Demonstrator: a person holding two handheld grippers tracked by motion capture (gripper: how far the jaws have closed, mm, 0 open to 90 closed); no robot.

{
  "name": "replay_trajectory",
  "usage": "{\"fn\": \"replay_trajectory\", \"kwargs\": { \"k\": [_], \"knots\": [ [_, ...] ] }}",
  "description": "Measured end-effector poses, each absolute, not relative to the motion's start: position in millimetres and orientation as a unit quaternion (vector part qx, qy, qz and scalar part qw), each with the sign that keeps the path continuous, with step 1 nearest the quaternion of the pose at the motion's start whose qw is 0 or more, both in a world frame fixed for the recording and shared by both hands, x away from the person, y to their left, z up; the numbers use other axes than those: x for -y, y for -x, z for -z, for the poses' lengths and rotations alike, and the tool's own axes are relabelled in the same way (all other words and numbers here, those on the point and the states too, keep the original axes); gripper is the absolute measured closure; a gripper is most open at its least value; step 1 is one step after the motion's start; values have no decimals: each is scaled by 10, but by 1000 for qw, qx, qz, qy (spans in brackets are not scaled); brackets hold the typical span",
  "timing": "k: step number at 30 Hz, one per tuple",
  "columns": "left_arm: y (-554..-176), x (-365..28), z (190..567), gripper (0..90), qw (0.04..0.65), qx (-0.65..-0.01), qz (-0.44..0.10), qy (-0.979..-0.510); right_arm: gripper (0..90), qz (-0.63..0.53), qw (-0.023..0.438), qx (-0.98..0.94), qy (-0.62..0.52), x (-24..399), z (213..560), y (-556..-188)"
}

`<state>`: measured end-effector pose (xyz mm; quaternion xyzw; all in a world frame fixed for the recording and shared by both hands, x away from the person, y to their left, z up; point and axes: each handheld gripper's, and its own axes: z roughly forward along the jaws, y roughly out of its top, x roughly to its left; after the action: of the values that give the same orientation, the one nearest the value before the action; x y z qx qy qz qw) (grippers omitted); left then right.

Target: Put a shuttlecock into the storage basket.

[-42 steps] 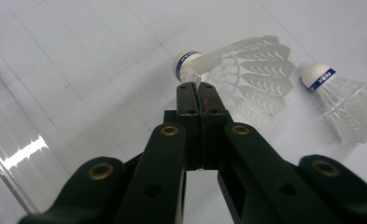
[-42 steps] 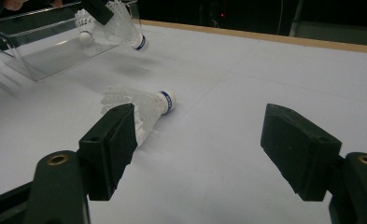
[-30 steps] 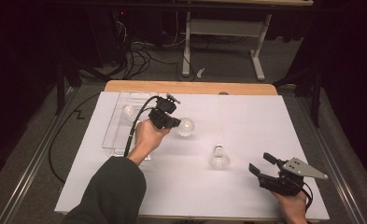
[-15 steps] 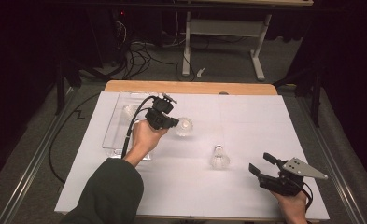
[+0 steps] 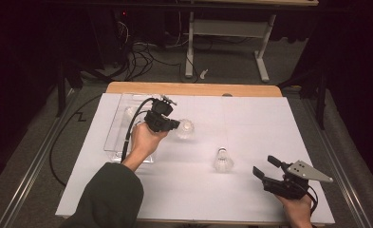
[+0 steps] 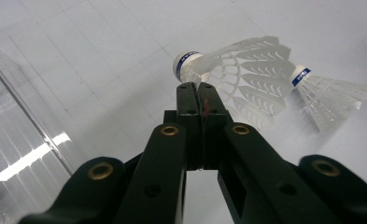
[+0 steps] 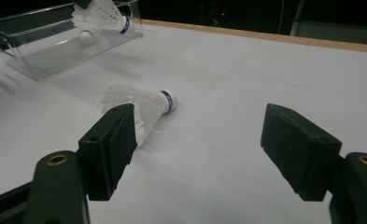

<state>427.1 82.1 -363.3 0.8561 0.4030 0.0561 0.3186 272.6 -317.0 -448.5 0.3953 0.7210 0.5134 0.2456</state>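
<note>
Shuttlecocks are the work here. The left gripper (image 5: 171, 124) has its fingers (image 6: 190, 100) clenched on a feather edge of one shuttlecock (image 6: 237, 74), held above the white surface (image 5: 250, 123) just right of a clear plastic tray (image 5: 115, 126). In the left gripper view the black pads meet flat with no gap, pinching the thin skirt near the cork, which carries a blue band. A second shuttlecock (image 5: 223, 160) lies on its side on the surface, between the two grippers and apart from both. The right gripper (image 5: 268, 170) rests near the front right corner, its fingers (image 7: 111, 140) released and spread wide with nothing between them; in its own view the lying shuttlecock sits beyond the left-hand pad, untouched. A third shuttlecock (image 7: 99, 18) sits in the tray, by its far end.

Nothing stands between the held shuttlecock and the tray except the tray's low transparent wall. The surface is matte white sheet with faint grid lines, edged at the far side by a wooden strip (image 5: 193, 89). Skirts are white, ribbed and translucent, flaring into cones. A black cable (image 5: 127, 137) loops from the left gripper over the tray.
</note>
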Motion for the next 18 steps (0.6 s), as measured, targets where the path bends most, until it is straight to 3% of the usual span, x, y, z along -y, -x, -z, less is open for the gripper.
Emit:
{"fn": "replay_trajectory", "kwargs": {
  "k": [18],
  "knots": [
    [-4223, -945, 3572, 899, 330, -407, -64, -850, 270, -513, 245, -721, -396, 3169, 4485, -2727]
  ]
}}
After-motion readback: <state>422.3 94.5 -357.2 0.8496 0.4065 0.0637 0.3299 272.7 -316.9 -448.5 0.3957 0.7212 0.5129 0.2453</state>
